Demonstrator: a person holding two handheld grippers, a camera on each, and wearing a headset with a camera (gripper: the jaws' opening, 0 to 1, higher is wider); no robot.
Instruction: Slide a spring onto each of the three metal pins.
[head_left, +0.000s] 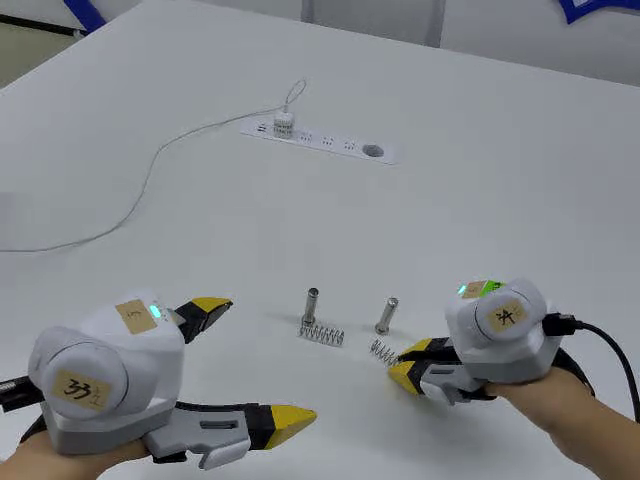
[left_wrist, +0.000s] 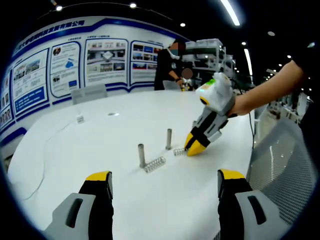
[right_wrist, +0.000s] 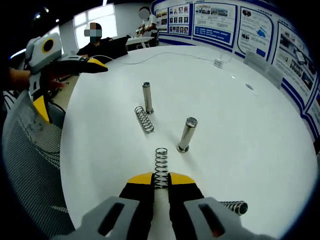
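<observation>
Yellow-tipped right tool tight around a spring; left tool wide open

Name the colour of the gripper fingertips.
Yellow fingertips, clearest in the left gripper view.

I have bare counter open around both upright pins, with a loose spring lying at one pin's foot and a cable well away.
</observation>
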